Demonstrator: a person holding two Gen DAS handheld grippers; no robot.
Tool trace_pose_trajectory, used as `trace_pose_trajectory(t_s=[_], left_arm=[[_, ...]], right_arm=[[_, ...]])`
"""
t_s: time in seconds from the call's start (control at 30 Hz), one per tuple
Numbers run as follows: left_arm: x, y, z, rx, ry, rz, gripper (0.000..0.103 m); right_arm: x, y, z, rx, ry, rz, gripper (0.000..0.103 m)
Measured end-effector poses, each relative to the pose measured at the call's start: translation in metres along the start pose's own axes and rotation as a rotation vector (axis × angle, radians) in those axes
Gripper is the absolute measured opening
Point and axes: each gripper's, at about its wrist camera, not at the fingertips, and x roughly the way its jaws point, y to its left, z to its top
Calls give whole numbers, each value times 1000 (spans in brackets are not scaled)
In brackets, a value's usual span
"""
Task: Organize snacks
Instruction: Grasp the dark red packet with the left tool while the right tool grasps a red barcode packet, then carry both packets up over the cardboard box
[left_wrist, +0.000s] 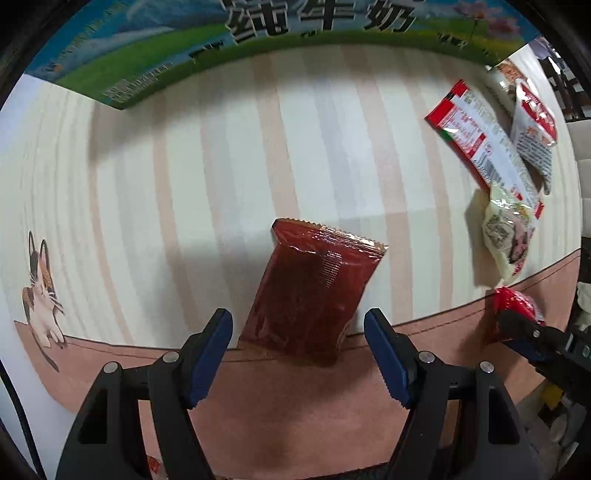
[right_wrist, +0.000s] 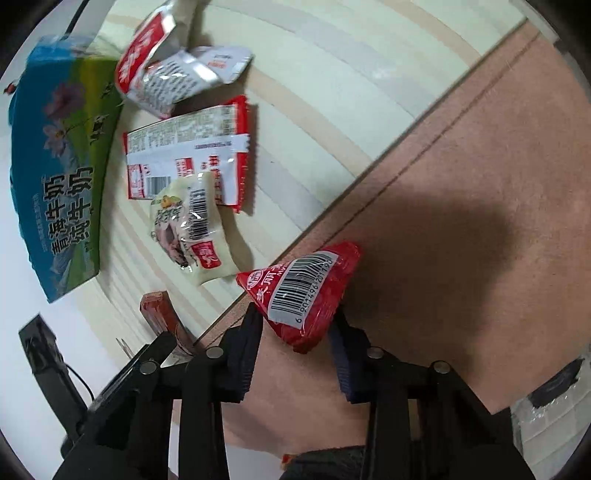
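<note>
A dark red snack packet (left_wrist: 312, 291) lies on the striped mat between the fingers of my left gripper (left_wrist: 297, 356), which is open around its near end without touching it. It also shows in the right wrist view (right_wrist: 159, 314). My right gripper (right_wrist: 297, 347) is shut on a bright red packet with a barcode (right_wrist: 303, 291), also seen in the left wrist view (left_wrist: 513, 302). A red-and-white flat packet (right_wrist: 188, 155), a cream packet (right_wrist: 192, 229) and two red-white packets (right_wrist: 162, 77) lie together on the mat.
A blue-green milk carton box (left_wrist: 258, 40) stands at the far edge of the mat, also in the right wrist view (right_wrist: 55, 177). The mat has a pink border (right_wrist: 461, 184) near me and a cat print (left_wrist: 40, 291) at the left.
</note>
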Motion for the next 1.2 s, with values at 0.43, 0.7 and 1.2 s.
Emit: trace_pose_trajectory(t_s=[0.43, 0.7, 1.2], left_arm=[[8, -7, 0, 29, 3, -10, 58], [0, -4, -15, -5, -2, -31, 56], [10, -3, -17, -3, -1, -21, 56]], right_arm=[[-3, 9, 9, -10, 26, -29, 44], [-9, 13, 14, -43, -5, -62, 57], [-9, 28, 14, -111, -75, -88, 46]])
